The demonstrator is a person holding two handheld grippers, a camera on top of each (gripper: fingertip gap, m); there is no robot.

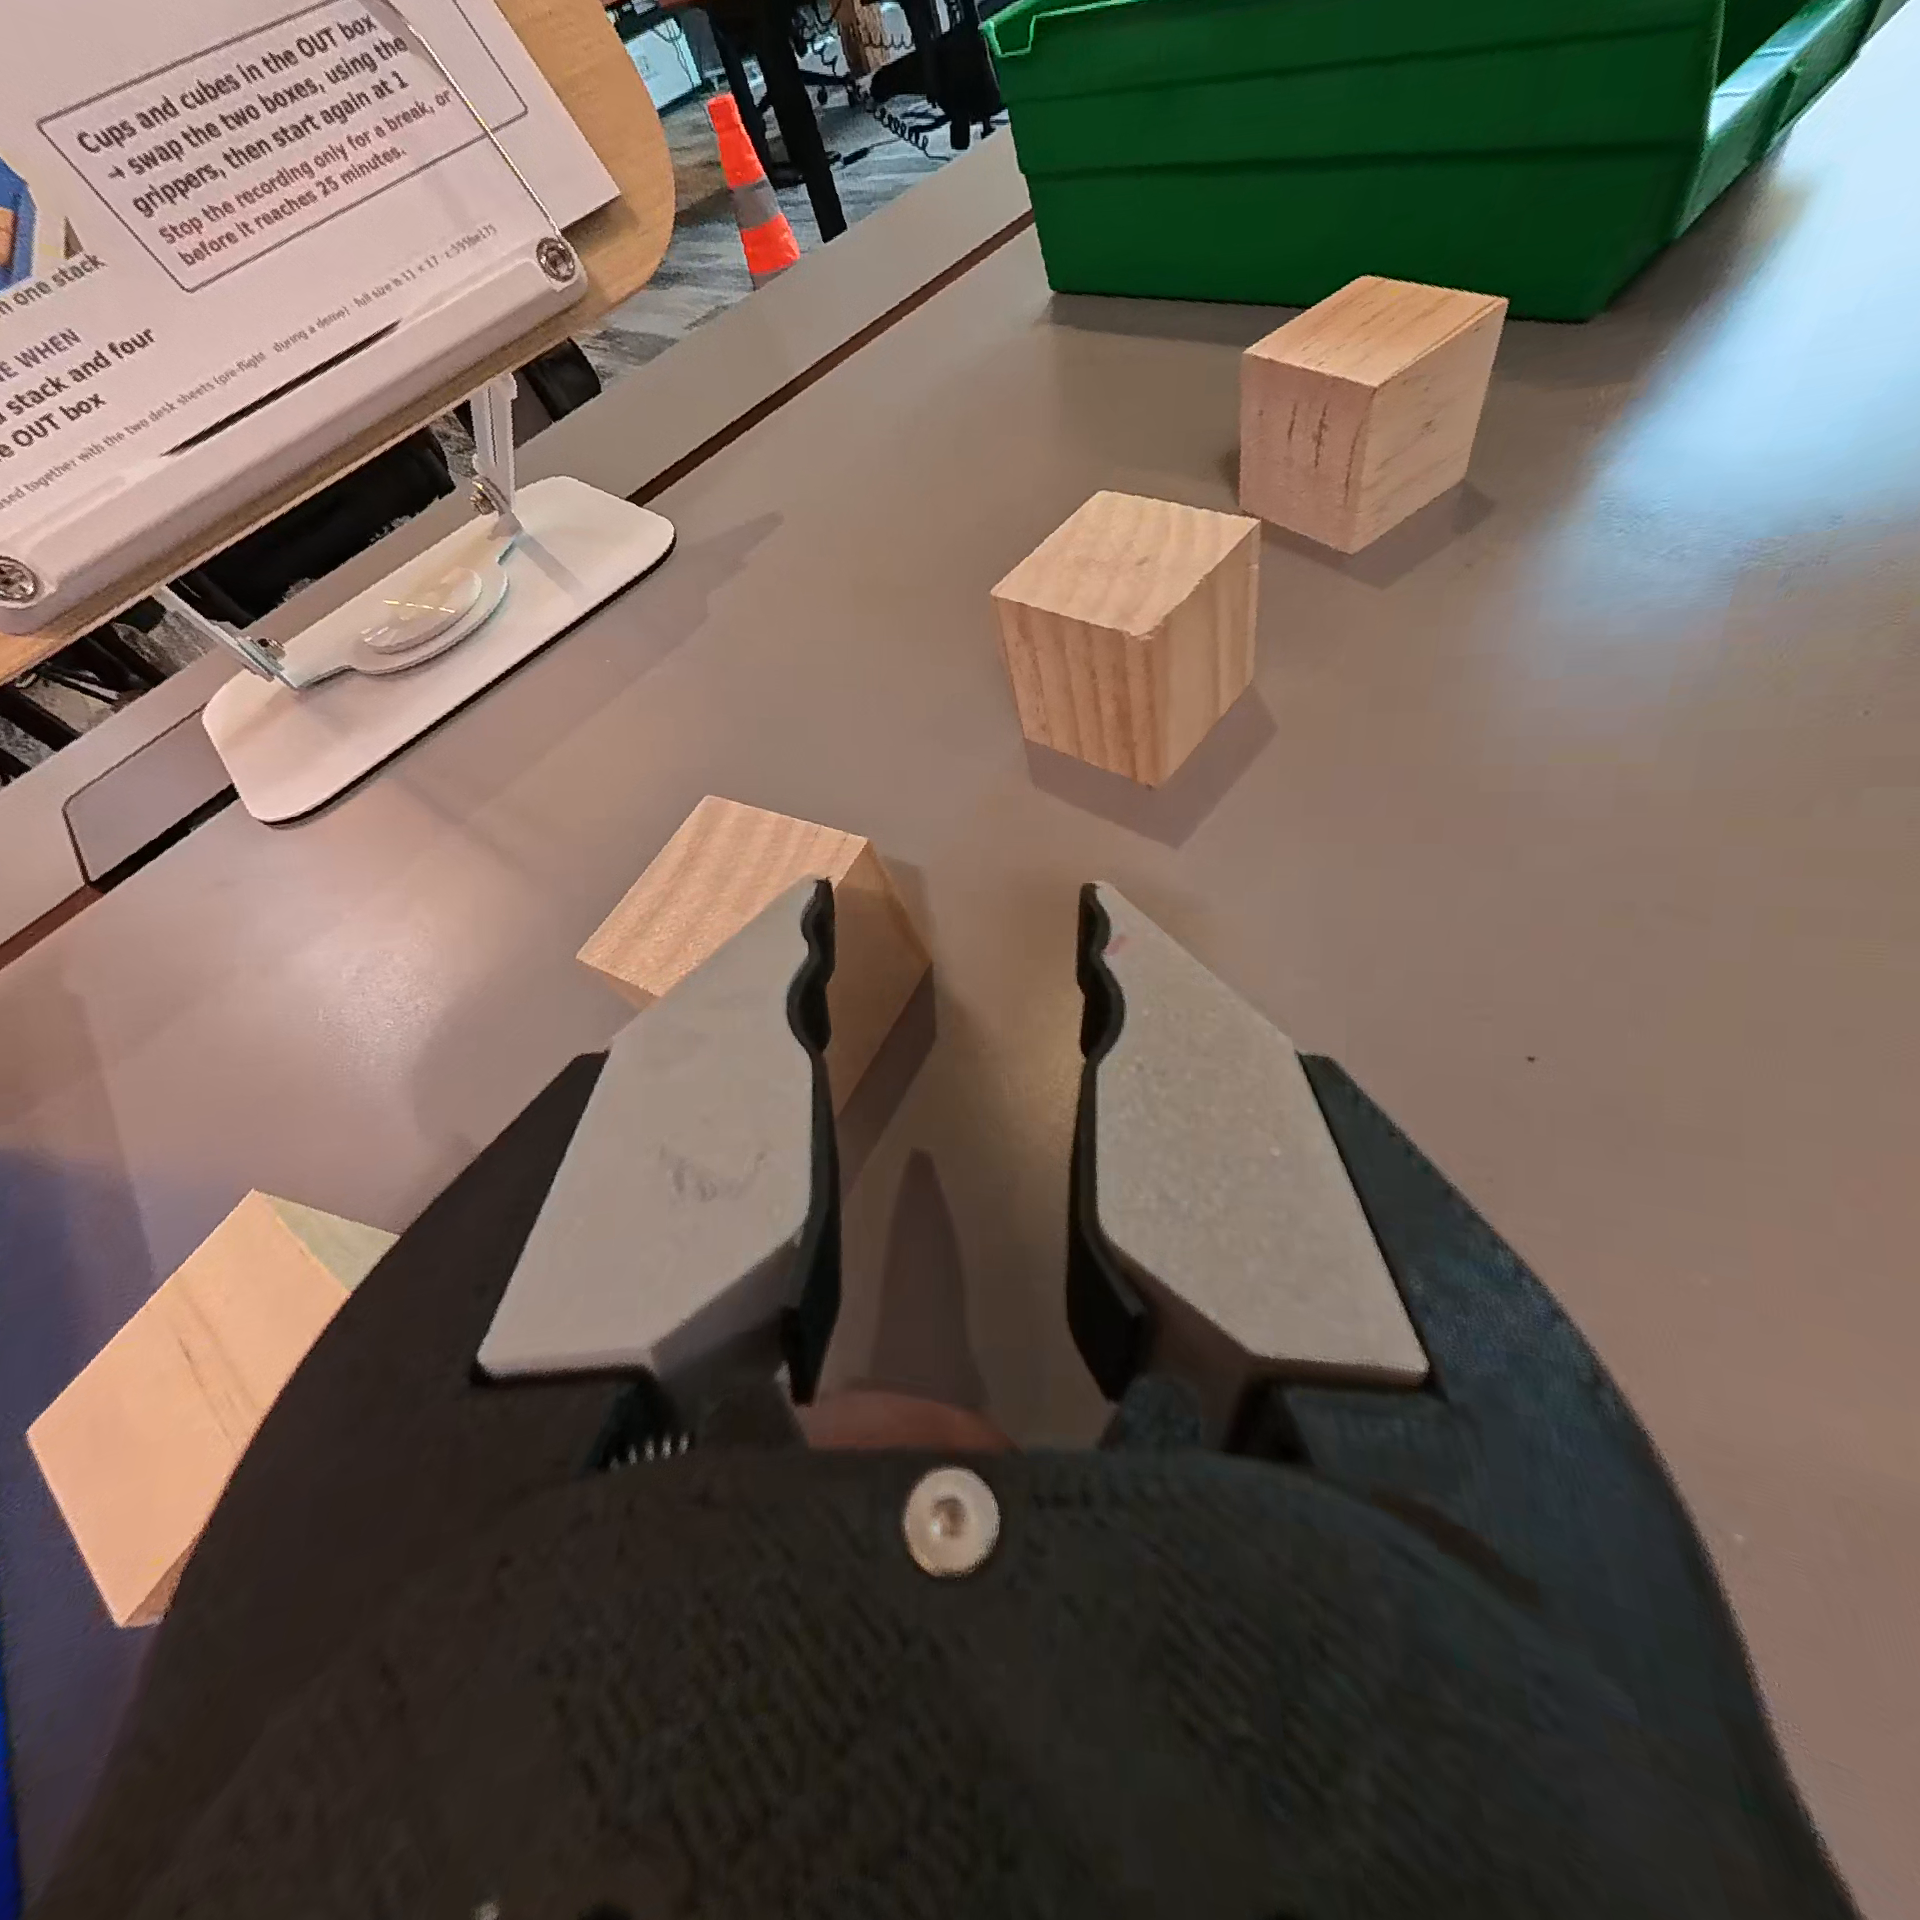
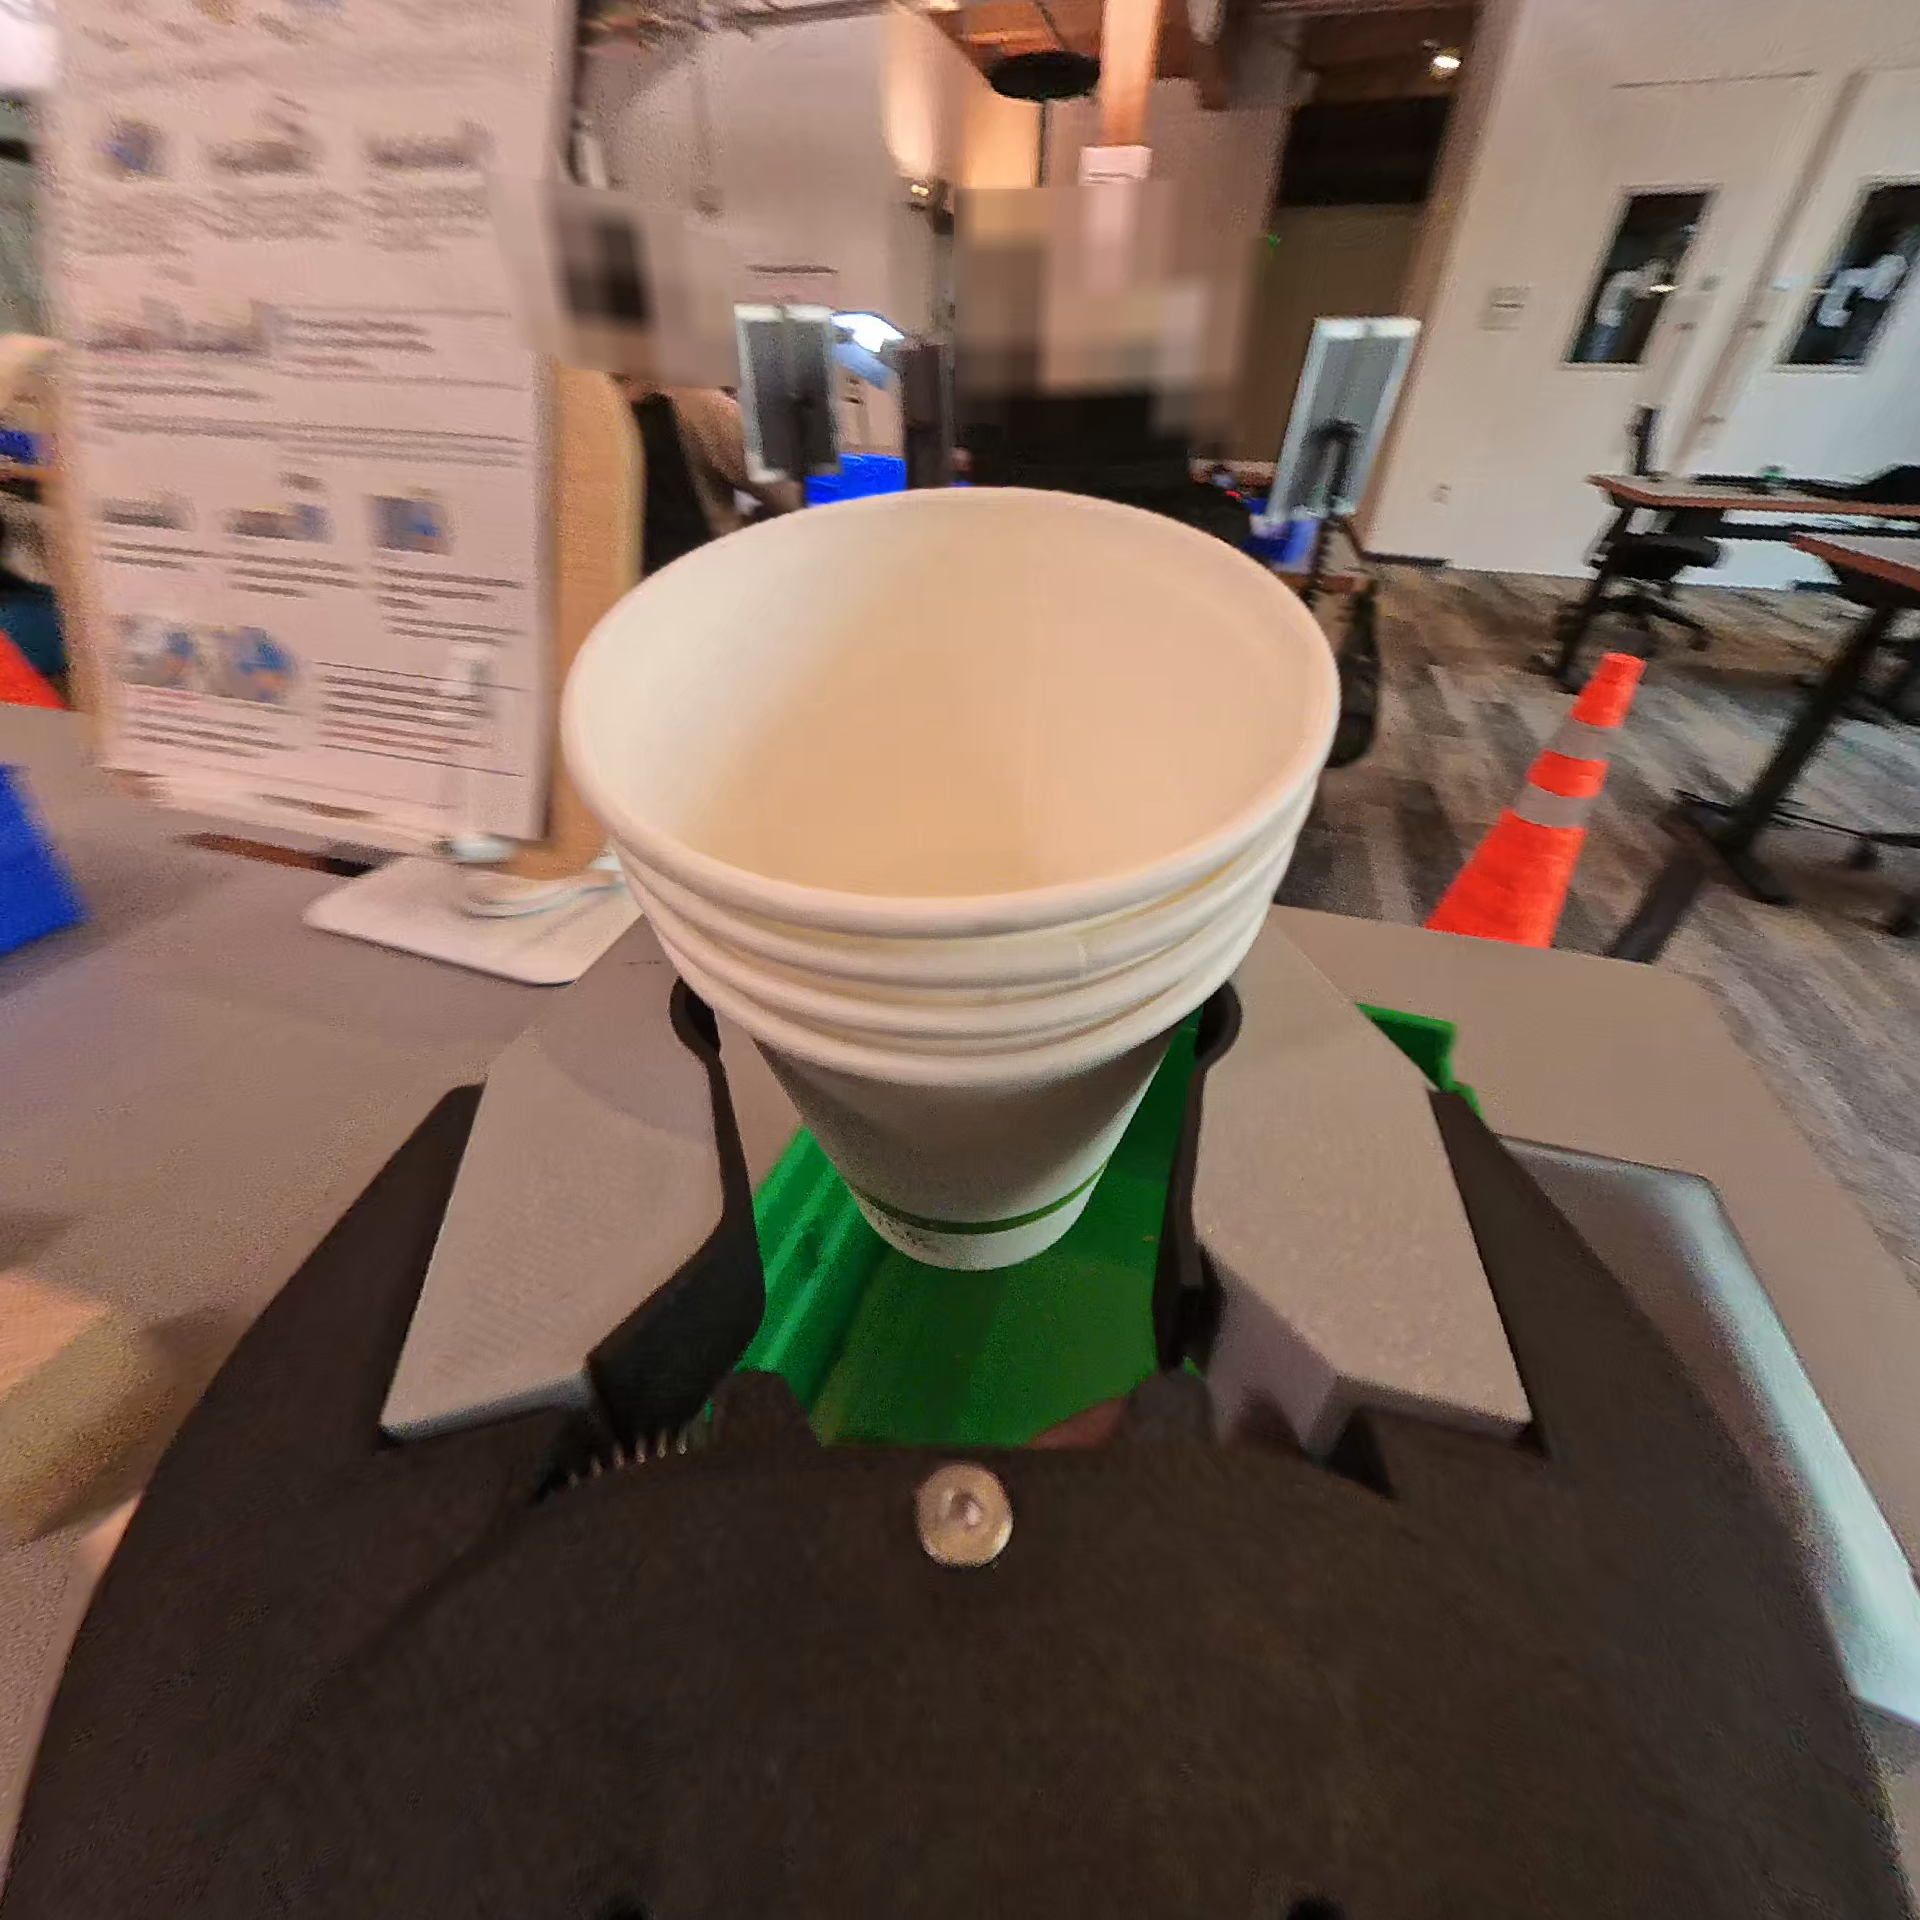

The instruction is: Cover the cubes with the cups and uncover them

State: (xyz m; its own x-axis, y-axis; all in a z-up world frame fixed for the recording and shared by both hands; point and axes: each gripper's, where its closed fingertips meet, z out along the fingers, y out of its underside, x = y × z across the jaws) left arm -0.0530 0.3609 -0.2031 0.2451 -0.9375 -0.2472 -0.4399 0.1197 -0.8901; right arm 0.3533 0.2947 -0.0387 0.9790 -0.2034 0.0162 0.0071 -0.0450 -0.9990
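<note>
Holding nested cups (image 2: 951,894) upright in right tongs (image 2: 956,1023), pinched; left tongs (image 1: 956,966) spread, bare. Four cubes (image 1: 1127,634) uncovered; nothing covered yet.

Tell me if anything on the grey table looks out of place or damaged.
Nothing serious. The four pale wooden cubes sit uncovered and turned at different angles, and this one has a small chip on its top front corner. The stack of white paper cups looks intact.

Pale raw wood cubes (image 1: 1127,634), matt grey table (image 1: 1455,935), glossy green plastic bin (image 1: 1351,156), white paper cups (image 2: 951,790).
</note>
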